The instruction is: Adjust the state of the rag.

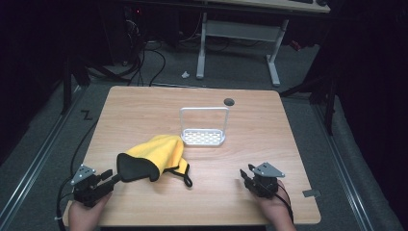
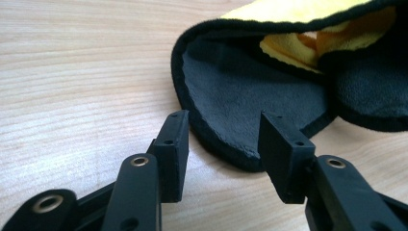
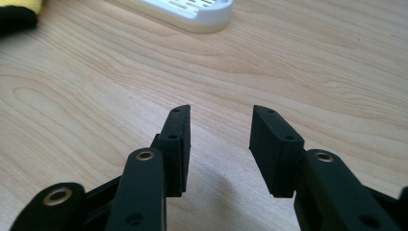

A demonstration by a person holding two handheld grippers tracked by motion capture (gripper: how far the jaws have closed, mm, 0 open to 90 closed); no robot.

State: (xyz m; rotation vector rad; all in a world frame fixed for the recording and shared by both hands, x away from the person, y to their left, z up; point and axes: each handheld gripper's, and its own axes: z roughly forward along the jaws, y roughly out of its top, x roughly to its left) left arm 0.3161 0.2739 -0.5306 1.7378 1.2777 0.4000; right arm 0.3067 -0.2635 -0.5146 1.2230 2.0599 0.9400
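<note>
Two grippers are being held low at the near table (image 1: 269, 144) edge. Left gripper (image 2: 223, 139) jaws are being kept apart, the black rim of the yellow-and-black cloth (image 2: 250, 96) lying between their tips, unclamped. Right gripper (image 3: 220, 144) jaws are being held apart over bare wood, the white rack (image 3: 187, 12) lying beyond.

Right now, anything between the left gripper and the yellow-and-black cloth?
Nothing visible. The left gripper is open with the black rim of the cloth lying right ahead of its jaws, only bare table around. The white rack sits farther back, off that path.
</note>
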